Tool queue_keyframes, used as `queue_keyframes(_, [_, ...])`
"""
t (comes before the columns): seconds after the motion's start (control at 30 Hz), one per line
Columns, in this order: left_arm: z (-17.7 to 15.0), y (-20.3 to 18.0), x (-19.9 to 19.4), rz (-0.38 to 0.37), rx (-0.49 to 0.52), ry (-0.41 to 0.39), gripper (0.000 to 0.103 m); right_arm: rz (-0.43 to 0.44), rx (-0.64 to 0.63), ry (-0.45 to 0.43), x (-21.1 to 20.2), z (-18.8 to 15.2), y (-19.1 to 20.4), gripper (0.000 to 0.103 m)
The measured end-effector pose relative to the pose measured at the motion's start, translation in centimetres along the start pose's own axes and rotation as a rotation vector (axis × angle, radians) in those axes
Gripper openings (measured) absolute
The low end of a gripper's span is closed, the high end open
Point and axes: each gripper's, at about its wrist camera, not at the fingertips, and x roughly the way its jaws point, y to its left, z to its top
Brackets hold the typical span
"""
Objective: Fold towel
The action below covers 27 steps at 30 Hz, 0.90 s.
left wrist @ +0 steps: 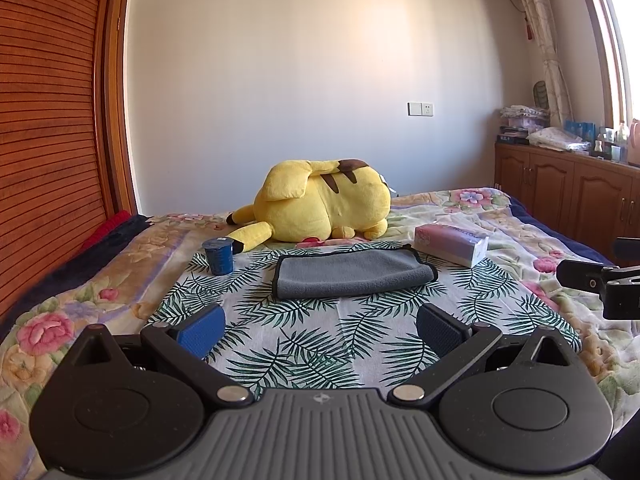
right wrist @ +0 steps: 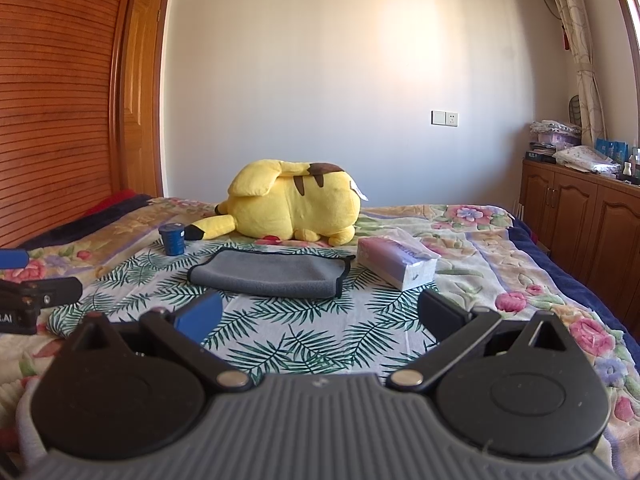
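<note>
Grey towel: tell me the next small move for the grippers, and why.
Probably bring both grippers forward toward the grey towel. It lies already folded once on the palm-print cloth, untouched; the left gripper and right gripper are open, empty and short of its near edge.

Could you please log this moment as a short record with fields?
surface: bed with a leaf-print cloth
towel: grey towel, folded over, flat on the cloth
left of towel: blue cup, upright
right of towel: tissue pack
behind towel: yellow plush, lying down
left gripper: open, empty, short of the towel
right gripper: open, empty, short of the towel
</note>
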Motion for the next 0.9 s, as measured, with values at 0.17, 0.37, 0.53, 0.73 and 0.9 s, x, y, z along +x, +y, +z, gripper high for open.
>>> queue_keyframes(0.17, [0.02,-0.04,-0.04,0.001,0.004,0.000,0.087,0.000,0.000,0.000,0.00,-0.01,0.04,0.103])
queue_keyframes(0.37, [0.05,-0.08,-0.04,0.002,0.009,-0.001,0.087,0.000,0.000,0.000,0.00,-0.01,0.08,0.103])
queue_keyframes(0.53, [0.00,-0.16,-0.01,0.004,0.014,0.000,0.087,0.000,0.000,0.000,0.00,-0.02,0.11,0.103])
queue_keyframes(0.73, [-0.07,-0.17,0.00,0.003,0.015,-0.001,0.087,0.000,0.000,-0.001,-0.03,-0.03,0.12,0.103])
queue_keyframes(0.9, [-0.08,-0.18,0.01,0.004,0.016,-0.002,0.087,0.000,0.000,-0.001,-0.02,-0.05,0.16,0.103])
